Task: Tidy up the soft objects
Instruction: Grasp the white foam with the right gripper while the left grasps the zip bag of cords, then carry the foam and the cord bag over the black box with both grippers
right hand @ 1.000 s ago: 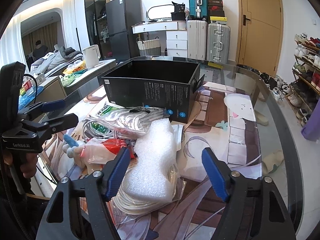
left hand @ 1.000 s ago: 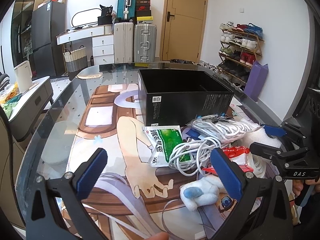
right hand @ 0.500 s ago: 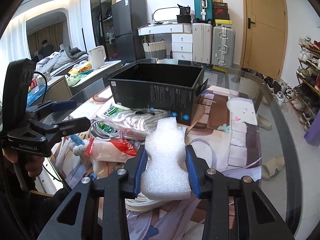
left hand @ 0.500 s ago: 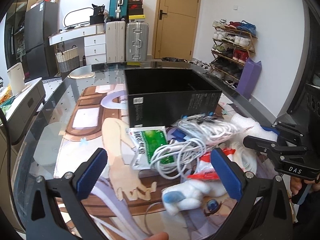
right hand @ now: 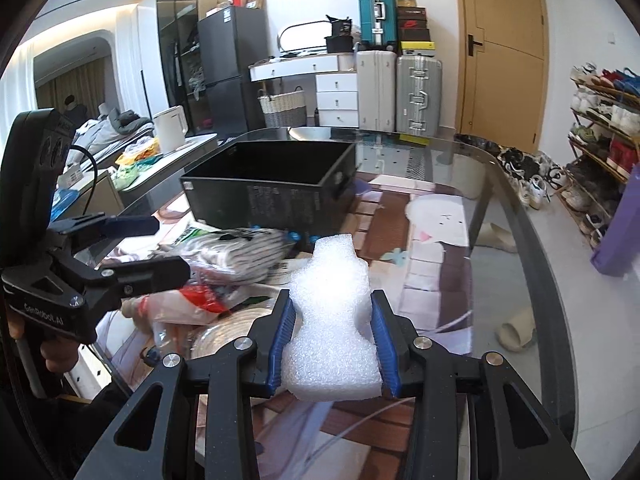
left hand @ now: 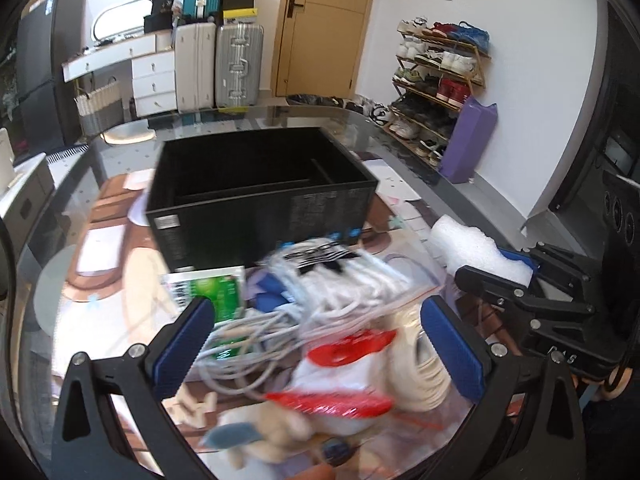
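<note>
My right gripper (right hand: pixel 332 340) is shut on a white foam block (right hand: pixel 332 320) and holds it above the table, short of the open black box (right hand: pixel 272 196). The foam also shows in the left wrist view (left hand: pixel 476 252) between the right gripper's fingers. My left gripper (left hand: pixel 316 344) is open over a blurred pile: bagged white cables (left hand: pixel 332 280), a red-and-clear plastic bag (left hand: pixel 344 364), a plush toy (left hand: pixel 264 428) and a green packet (left hand: pixel 208 292). The black box (left hand: pixel 256 196) stands just behind the pile.
A glass table (right hand: pixel 500 208) over a cartoon mat carries everything. A coil of cream cable (left hand: pixel 424 372) lies at the pile's right. Suitcases (right hand: pixel 400 88), a door and a shoe rack (left hand: pixel 436 84) stand beyond the table.
My right gripper has closed on the foam block and lifted it. My left gripper has moved right and forward over the pile, staying open.
</note>
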{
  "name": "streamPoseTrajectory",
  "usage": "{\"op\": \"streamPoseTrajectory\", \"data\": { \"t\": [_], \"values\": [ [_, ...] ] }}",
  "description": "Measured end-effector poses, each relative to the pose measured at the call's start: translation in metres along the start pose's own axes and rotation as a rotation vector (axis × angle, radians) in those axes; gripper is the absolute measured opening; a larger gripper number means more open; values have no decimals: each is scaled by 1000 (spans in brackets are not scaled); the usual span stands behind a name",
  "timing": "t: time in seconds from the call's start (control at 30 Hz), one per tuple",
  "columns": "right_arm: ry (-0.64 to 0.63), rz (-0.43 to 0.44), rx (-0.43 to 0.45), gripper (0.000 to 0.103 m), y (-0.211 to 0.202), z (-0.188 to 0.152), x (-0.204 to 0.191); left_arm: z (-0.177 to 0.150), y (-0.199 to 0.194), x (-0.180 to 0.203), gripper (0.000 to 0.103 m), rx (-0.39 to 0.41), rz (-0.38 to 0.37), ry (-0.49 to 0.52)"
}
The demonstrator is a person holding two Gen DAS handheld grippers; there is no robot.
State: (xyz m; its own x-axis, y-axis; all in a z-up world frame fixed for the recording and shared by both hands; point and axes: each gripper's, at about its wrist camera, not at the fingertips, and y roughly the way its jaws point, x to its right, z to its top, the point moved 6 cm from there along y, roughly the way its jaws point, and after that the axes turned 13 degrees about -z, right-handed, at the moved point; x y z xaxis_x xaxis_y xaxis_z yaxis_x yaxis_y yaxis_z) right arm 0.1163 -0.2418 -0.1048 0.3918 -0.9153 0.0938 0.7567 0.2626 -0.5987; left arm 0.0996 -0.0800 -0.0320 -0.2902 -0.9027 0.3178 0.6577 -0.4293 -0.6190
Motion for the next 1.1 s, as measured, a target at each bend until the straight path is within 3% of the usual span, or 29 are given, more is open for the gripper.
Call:
{"op": "streamPoseTrajectory", "data": {
  "t": [0.1,0.33,0.53,0.77,1.1],
  "values": [
    [15,-3,1,39,0,1,6,4,9,9,103,-14,-21,3],
    [39,-10,-13,39,4,-3,17,2,31,12,103,-63,51,15],
    [40,-1,-16,39,9,-4,17,4,40,-1,102,-76,53,-43],
    [23,13,-12,39,9,-2,7,0,38,-2,59,-80,12,-47],
    [6,15,1,39,5,0,0,-3,16,-11,49,-19,8,-38]
  ]
}}
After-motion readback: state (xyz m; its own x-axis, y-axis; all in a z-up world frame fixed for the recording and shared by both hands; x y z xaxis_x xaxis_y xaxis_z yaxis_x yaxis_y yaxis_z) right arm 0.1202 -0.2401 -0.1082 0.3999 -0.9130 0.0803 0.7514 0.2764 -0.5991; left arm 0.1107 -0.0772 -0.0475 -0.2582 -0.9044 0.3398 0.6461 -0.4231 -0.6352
